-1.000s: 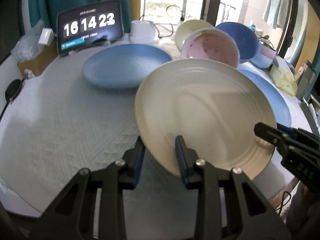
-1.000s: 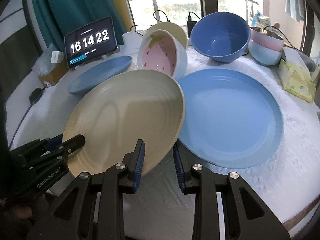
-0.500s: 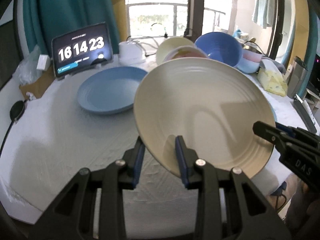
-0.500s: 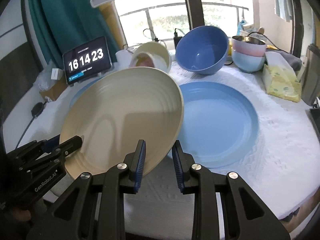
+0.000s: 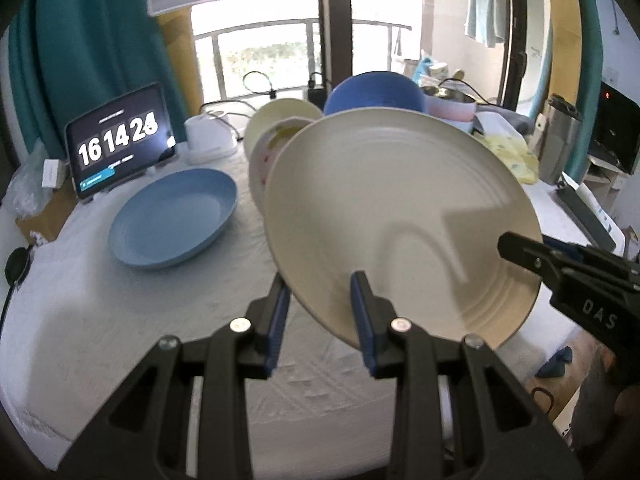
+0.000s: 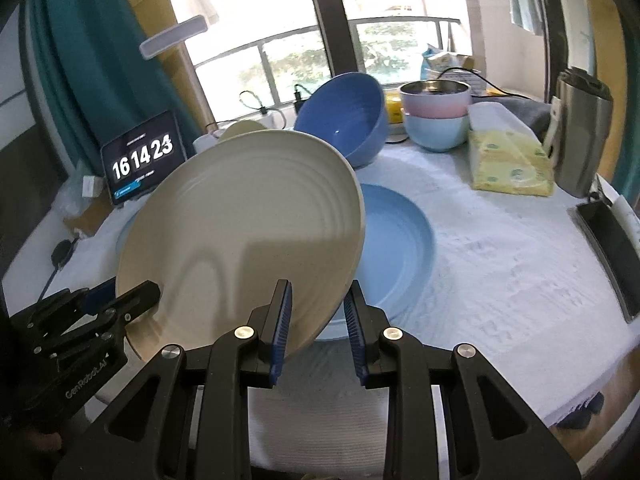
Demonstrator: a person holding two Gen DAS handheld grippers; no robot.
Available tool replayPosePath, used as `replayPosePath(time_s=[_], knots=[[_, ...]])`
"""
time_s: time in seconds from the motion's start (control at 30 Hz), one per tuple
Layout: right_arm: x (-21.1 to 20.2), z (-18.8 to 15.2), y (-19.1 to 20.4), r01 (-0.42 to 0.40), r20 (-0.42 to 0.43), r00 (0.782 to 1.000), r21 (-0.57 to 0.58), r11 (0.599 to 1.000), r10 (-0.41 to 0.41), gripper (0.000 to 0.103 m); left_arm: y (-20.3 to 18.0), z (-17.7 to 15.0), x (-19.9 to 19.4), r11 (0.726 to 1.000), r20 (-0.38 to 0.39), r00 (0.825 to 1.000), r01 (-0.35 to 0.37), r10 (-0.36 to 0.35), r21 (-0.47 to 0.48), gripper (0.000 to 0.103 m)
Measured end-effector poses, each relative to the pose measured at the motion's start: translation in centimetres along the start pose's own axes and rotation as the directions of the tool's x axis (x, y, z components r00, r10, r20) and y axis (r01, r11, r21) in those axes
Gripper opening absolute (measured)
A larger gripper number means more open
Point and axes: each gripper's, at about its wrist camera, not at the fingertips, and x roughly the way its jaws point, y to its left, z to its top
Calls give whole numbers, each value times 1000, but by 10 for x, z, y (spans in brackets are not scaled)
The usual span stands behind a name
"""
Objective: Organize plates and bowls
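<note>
A large cream plate point(image 5: 396, 216) point(image 6: 244, 232) hangs tilted above the table, held at its near rim from both sides. My left gripper point(image 5: 318, 312) is shut on its left edge, and my right gripper point(image 6: 316, 316) is shut on its right edge. Each gripper shows in the other's view, the right gripper point(image 5: 560, 264) and the left gripper point(image 6: 100, 312). A light blue plate point(image 5: 172, 220) lies at the left. A second blue plate point(image 6: 400, 240) lies under the cream plate's right side. A pink strawberry bowl point(image 5: 268, 152) and a cream bowl point(image 5: 280, 116) are partly hidden behind it.
A big dark blue bowl point(image 6: 344, 116) leans at the back, beside a stacked pink and light blue bowl point(image 6: 436, 120). A tablet clock point(image 5: 120, 144), a yellow tissue pack point(image 6: 508, 164), a steel flask point(image 6: 580, 136) and a dark tray edge point(image 6: 608, 248) ring the white cloth.
Both grippers have lifted the cream plate up off the table and tilted it steeper. The view has risen and pulled back, so the bowls behind are now more hidden.
</note>
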Motion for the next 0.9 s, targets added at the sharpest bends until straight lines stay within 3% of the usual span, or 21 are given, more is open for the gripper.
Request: replayPosePath(time_s=[0.33,0.9], knots=[[0,3,-33,27,-3,1000,37,999,-27,29,-31,8,13,999,-23,999,33,-32,33,32],[26,9,-76,41,-54,998,89,995,-37,29,-60,15,59,997,-142,989,59,-51,54,33]])
